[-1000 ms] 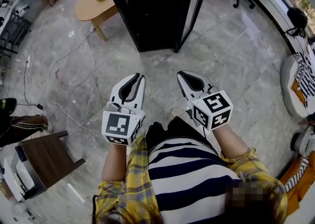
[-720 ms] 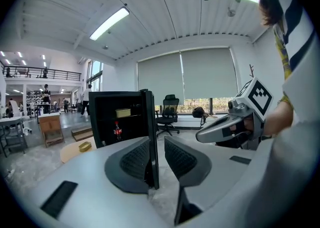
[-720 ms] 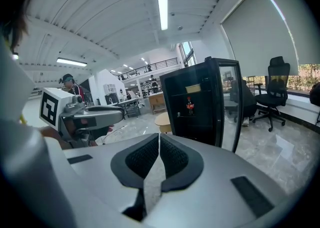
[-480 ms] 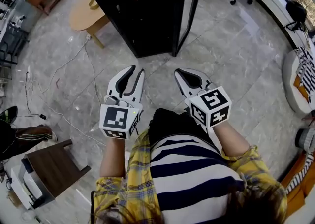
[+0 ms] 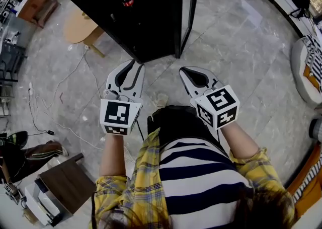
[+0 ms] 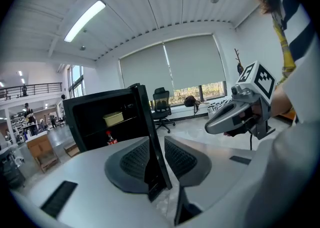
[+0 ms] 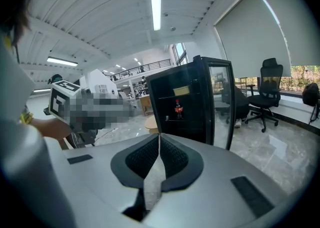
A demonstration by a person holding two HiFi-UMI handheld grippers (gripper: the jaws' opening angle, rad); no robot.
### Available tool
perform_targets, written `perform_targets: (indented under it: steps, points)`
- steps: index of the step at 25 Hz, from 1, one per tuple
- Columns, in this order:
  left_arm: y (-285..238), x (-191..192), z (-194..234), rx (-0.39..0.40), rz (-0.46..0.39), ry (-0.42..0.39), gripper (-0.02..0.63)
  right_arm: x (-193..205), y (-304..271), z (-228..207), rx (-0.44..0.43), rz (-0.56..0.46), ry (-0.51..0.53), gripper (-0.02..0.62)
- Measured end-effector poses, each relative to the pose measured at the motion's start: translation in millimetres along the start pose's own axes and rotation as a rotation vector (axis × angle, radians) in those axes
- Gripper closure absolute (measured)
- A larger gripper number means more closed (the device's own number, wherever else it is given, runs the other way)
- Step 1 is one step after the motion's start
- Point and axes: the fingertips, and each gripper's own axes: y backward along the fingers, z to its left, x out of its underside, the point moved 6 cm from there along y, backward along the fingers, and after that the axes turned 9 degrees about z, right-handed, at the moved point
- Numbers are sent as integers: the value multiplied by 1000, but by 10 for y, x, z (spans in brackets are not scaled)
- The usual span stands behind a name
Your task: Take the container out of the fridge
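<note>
container: the yellow container (image 6: 113, 118) sits on an upper shelf inside the black fridge (image 5: 146, 21), above a red-capped bottle (image 6: 108, 138), far ahead and well apart from both grippers.
left hand: the left gripper (image 5: 136, 66) has its jaws partly spread, having just been opening; nothing is between them.
right hand: the right gripper (image 5: 183, 71) has its jaws pressed together and is empty.
risk, door: the glass door (image 7: 222, 101) stands open at the right of the opening; a reach from the right may knock it or swing it.
risk, bottle: it stands just under the container, so a low approach may tip it.
risk, grip: the left jaws look too narrow for the container's body; a pinch on the rim alone may tilt or drop it.
risk, floor: loose cables (image 5: 75, 67) lie on the floor to the left of the fridge and may catch a foot.
hidden: the head view cuts off the fridge's top, and the container barely shows there.
unclear: whether the container has a lid or anything inside it; the shelf's depth is lost in the dark.
</note>
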Motion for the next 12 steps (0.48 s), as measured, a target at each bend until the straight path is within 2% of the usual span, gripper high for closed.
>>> perform_targets:
  steps: [7,12]
  points:
    - [-405,-109,498,31,17,-107,520,-165,-399,-113,46,5,-59,566]
    - [-673,-181,858,20,43,-272,520,-338,-712,-150,72,-8,-104,566]
